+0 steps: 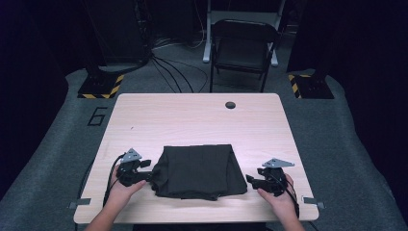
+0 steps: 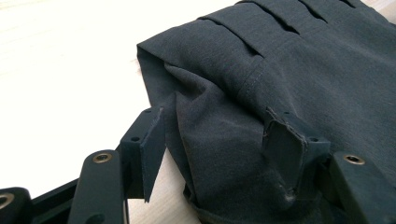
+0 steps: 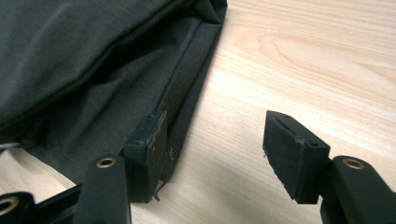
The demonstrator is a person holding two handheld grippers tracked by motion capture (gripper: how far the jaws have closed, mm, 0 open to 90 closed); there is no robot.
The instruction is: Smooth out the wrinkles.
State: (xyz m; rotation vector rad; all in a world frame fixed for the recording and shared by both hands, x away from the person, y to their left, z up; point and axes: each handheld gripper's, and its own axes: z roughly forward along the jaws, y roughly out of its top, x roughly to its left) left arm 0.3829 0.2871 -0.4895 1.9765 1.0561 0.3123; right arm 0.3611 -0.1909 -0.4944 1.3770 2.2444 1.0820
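A dark grey folded garment (image 1: pixel 199 171) lies on the wooden table (image 1: pixel 192 120) near its front edge. My left gripper (image 1: pixel 150 174) sits at the cloth's left edge, held in a hand. In the left gripper view the garment (image 2: pixel 289 60) has pleats and a seam, and a bunched corner lies between the wide-open jaws of the left gripper (image 2: pixel 215 116). My right gripper (image 1: pixel 251 181) is at the cloth's right edge. In the right gripper view it (image 3: pixel 217 119) stands open, with one jaw beside the hem of the garment (image 3: pixel 84 56) and the other over bare wood.
A round cable hole (image 1: pixel 230 105) is near the table's far edge. Beyond the table stand a black folding chair (image 1: pixel 243 45), floor cables (image 1: pixel 168 67) and two bases with yellow-black stripes (image 1: pixel 101 86).
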